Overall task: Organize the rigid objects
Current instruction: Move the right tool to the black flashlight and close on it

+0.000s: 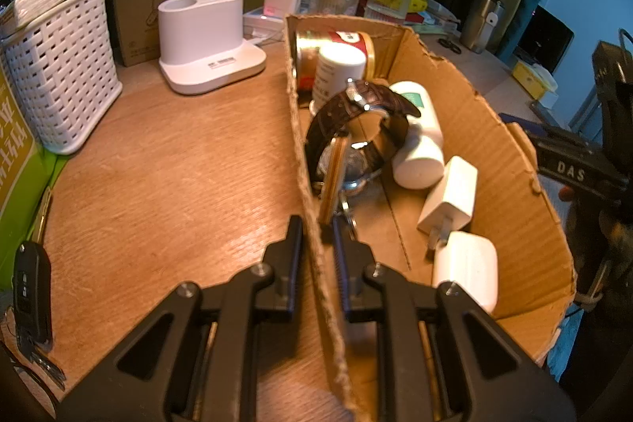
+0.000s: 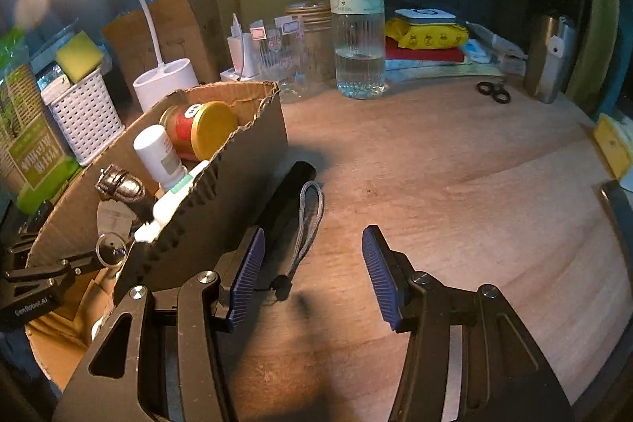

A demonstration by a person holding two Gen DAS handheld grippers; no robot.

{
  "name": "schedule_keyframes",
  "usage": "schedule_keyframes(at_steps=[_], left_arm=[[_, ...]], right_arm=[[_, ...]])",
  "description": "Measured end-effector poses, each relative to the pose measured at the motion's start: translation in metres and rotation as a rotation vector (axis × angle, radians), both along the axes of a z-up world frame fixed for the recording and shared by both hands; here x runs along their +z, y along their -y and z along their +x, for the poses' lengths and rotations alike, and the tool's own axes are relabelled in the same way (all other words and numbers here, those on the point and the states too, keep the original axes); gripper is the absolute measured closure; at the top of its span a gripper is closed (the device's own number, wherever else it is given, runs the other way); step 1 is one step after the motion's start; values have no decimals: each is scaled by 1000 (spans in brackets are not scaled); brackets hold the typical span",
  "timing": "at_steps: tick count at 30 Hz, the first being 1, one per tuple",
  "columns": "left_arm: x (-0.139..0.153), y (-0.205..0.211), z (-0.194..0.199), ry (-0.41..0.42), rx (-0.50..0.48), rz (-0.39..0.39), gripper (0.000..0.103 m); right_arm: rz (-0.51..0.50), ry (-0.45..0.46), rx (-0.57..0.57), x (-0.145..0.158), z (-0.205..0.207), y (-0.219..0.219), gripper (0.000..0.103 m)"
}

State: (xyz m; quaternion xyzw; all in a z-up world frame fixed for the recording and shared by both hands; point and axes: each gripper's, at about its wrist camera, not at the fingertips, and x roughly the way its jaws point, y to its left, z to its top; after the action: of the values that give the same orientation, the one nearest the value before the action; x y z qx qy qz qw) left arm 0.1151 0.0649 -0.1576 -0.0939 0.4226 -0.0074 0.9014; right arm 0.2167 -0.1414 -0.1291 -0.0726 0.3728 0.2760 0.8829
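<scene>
Left wrist view: the left gripper (image 1: 316,228) was pressed together on the near side wall of the cardboard box (image 1: 514,161), one finger outside and one inside.
Right wrist view: the right gripper (image 2: 312,263) was spread wide over the wooden desk (image 2: 455,184), pinching nothing.
Box: it sat on the desk and was open on top.
In the box, far end: a gold and red can (image 1: 336,46) lay on its side, with a white pill bottle (image 1: 336,74) just in front of it.
In the box, middle: a watch (image 1: 356,129) with a dark brown strap stood on edge beside a white tube (image 1: 419,133) with a green patch.
In the box, near end: a white plug charger (image 1: 451,196) and a white case (image 1: 467,267) lay close together.
Outside the box: a black flashlight (image 2: 285,196) with a grey loop strap (image 2: 308,224) lay on the desk, touching the box's outer wall, just ahead of the right gripper's left finger.
Behind the box: a white lamp base (image 1: 209,38), a white woven basket (image 1: 59,74) and a water bottle (image 2: 356,18) stood on the desk.
Writing: "DAS" showed on the black tool to the right of the box, and "GenRobot.AI" on the left gripper in the right wrist view.
Bottle label: it had Chinese words too small to read.
Left of the box: a black car key (image 1: 31,295) lay at the desk's edge.
</scene>
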Motion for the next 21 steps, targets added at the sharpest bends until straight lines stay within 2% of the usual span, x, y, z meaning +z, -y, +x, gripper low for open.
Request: schedule_keyframes(at_steps=[11, 21], left_arm=[[-1, 1, 0, 0, -4, 2, 87], [-1, 2, -1, 0, -4, 1, 87]], right_arm=[[63, -108, 55, -11, 28, -13, 49], [31, -110, 31, -15, 35, -14, 49]])
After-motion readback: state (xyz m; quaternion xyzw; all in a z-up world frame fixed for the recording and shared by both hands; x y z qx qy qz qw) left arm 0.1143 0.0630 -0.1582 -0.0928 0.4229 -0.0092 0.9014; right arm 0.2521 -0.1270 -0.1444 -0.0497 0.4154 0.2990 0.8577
